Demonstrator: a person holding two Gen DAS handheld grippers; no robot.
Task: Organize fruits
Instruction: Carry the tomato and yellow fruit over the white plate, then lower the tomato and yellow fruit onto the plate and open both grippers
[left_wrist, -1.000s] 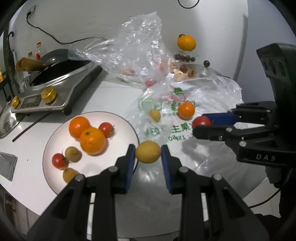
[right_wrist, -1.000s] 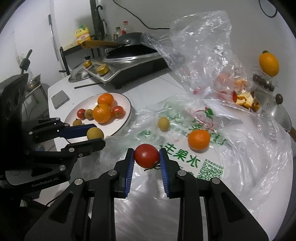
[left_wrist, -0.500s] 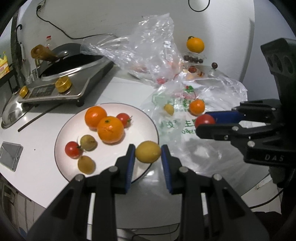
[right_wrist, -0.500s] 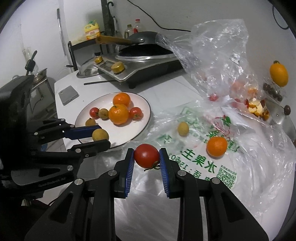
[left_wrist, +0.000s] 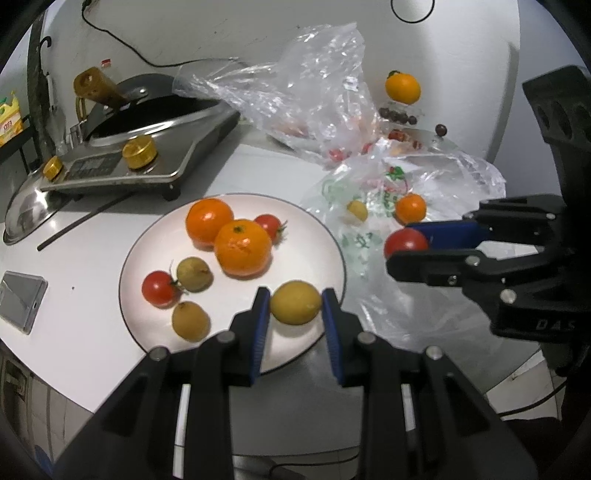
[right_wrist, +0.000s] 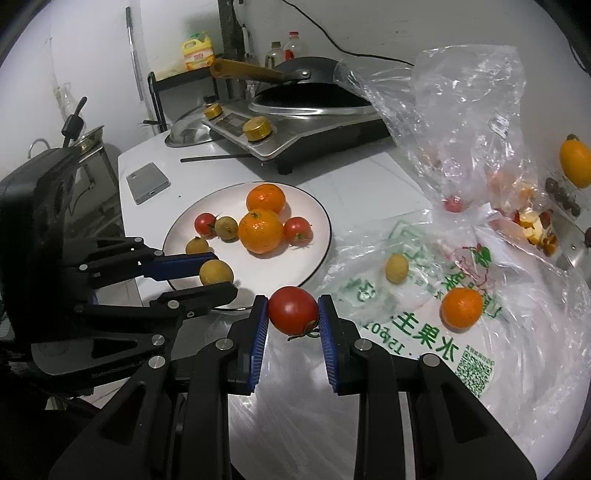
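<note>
We are mid-delivery: our left tongs (left_wrist: 294, 311) clamp a yellow fruit (left_wrist: 295, 302) over the plate (left_wrist: 147, 325) at its 5 o'clock rim. Our right tongs (right_wrist: 292, 315) grip a tomato (right_wrist: 293, 309); next, lower and release each onto bare plate.

My right gripper (right_wrist: 292, 320) pinches a round red tomato (right_wrist: 292, 310) (stem down) above crinkled clear plastic bag (right_wrist: 424, 332), beside the white plate (right_wrist: 321, 236).

Bare plate (left_wrist: 314, 236) edge, seemingly reachable
</note>
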